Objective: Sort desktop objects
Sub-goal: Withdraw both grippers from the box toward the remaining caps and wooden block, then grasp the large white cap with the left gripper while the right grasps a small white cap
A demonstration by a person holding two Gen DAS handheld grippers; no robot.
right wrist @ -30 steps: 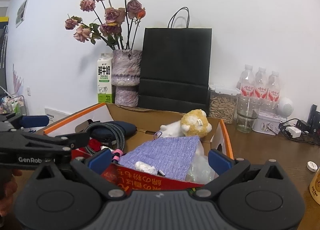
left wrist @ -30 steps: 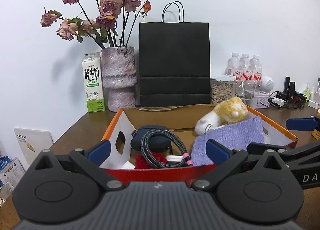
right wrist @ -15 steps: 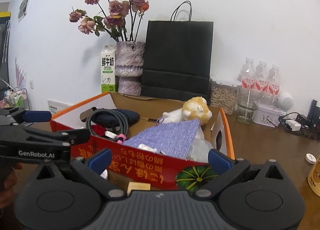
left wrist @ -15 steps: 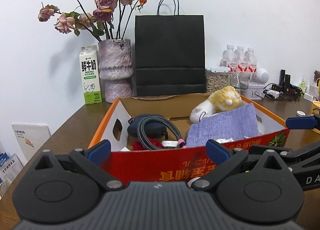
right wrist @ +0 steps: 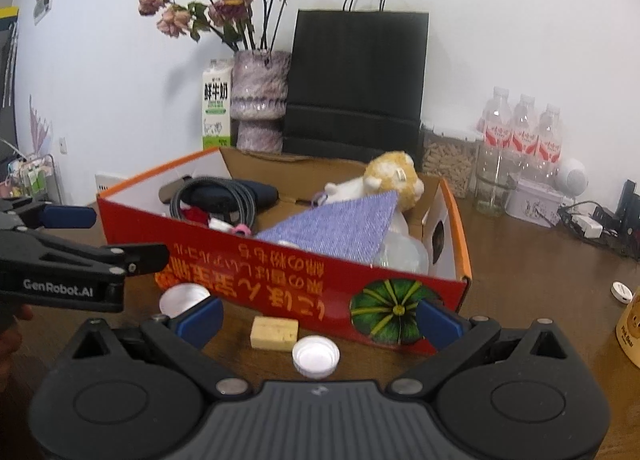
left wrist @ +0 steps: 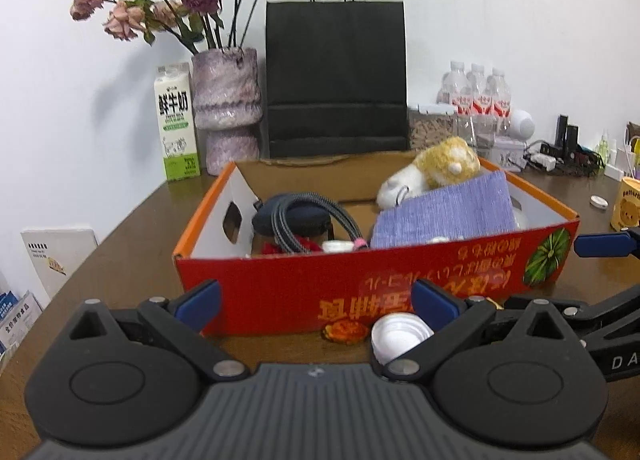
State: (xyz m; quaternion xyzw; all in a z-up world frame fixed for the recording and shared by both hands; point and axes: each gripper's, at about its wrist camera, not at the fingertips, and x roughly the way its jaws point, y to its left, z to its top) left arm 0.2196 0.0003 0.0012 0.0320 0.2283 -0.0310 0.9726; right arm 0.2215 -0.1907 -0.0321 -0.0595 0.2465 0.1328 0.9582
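Both claws are hanging open and empty before the red cardboard box (right wrist: pixel 280 272) on the table (right wrist: pixel 520 280): a white bottle cap (right wrist: pixel 315 355) is lying between the right claw (right wrist: pixel 318 318) fingers, another cap (left wrist: pixel 398 338) touching the left claw (left wrist: pixel 316 302) right finger.

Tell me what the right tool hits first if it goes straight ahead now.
Probably the white cap lying on the table between the open right tool fingers, with the red box wall close behind it; depth is hard to judge.

Glossy red cardboard box (left wrist: pixel 360 276); rough woven purple cloth (left wrist: pixel 444 216); fuzzy plush toy (left wrist: pixel 436 172); matt black paper bag (left wrist: pixel 336 76); smooth dark wooden table (left wrist: pixel 132 244).
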